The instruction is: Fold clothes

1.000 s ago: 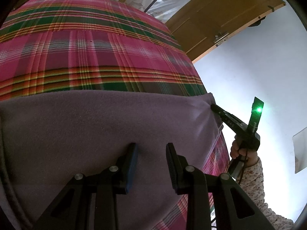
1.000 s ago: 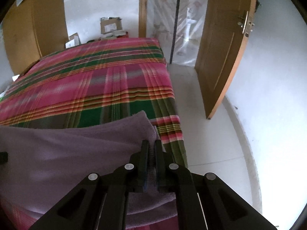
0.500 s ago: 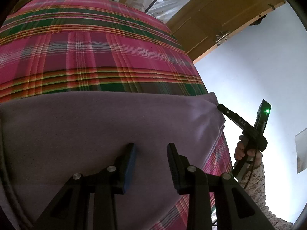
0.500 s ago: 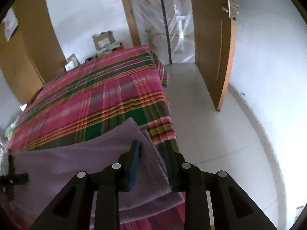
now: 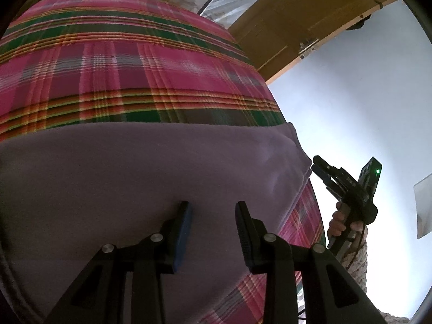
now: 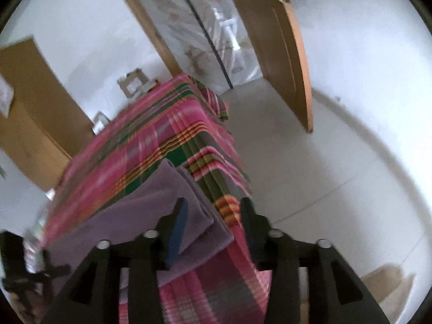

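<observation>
A purple garment [image 5: 140, 172] lies folded flat on the near end of a bed with a pink and green plaid cover [image 5: 129, 81]. My left gripper [image 5: 213, 210] hovers just over the garment's near part, open, with nothing pinched between its fingers. My right gripper [image 6: 213, 208] is opening its jaws beside the bed's right edge. The garment's layered right corner [image 6: 194, 210] shows behind the gap, and the pads do not press on it. In the left wrist view the right gripper [image 5: 321, 167] stands just clear of that corner, held by a hand [image 5: 343, 221].
An open wooden door [image 6: 283, 54] stands to the right over pale floor tiles [image 6: 310, 175]. Cardboard boxes [image 6: 133, 83] sit past the bed's far end, by a wooden panel [image 6: 35, 102] on the left. The left gripper shows blurred at the lower left [image 6: 24, 278].
The right gripper let go of the garment's right corner, opened wide, rolled and drew back to the right off the bed's edge. The left gripper stayed put.
</observation>
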`<act>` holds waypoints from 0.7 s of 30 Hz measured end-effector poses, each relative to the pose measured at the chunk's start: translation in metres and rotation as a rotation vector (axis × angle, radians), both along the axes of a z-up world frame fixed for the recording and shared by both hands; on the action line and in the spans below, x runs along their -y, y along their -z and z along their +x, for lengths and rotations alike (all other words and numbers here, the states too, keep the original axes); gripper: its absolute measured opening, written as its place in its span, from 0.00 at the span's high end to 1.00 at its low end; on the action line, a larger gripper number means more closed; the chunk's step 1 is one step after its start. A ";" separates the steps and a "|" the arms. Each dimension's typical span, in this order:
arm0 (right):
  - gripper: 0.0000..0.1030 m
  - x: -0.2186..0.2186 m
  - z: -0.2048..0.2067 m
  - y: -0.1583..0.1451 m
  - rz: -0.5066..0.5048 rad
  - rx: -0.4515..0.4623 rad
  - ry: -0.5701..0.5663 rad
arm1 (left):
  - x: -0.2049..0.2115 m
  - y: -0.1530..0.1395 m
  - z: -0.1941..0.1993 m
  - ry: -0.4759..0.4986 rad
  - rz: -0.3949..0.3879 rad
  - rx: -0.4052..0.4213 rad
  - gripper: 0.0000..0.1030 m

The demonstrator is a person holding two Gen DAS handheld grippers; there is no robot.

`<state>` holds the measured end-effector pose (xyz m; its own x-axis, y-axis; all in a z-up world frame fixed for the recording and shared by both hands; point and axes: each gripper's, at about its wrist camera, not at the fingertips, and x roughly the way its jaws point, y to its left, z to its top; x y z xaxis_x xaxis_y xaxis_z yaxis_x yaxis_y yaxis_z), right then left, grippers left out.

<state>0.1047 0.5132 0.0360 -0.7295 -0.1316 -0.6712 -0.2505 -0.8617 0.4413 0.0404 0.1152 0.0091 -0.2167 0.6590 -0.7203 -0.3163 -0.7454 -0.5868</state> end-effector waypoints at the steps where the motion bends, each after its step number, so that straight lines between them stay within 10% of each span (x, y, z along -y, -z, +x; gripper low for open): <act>1: 0.52 -0.001 0.004 0.002 -0.023 -0.005 0.000 | -0.001 0.000 0.000 0.003 0.001 0.000 0.67; 21: 0.58 0.036 0.011 0.000 0.154 0.016 0.021 | -0.003 0.000 0.005 0.016 0.001 -0.005 0.67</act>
<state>0.1158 0.4767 0.0365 -0.7202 -0.0114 -0.6936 -0.2749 -0.9133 0.3005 0.0453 0.1186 0.0092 -0.2098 0.6631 -0.7186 -0.3314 -0.7396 -0.5857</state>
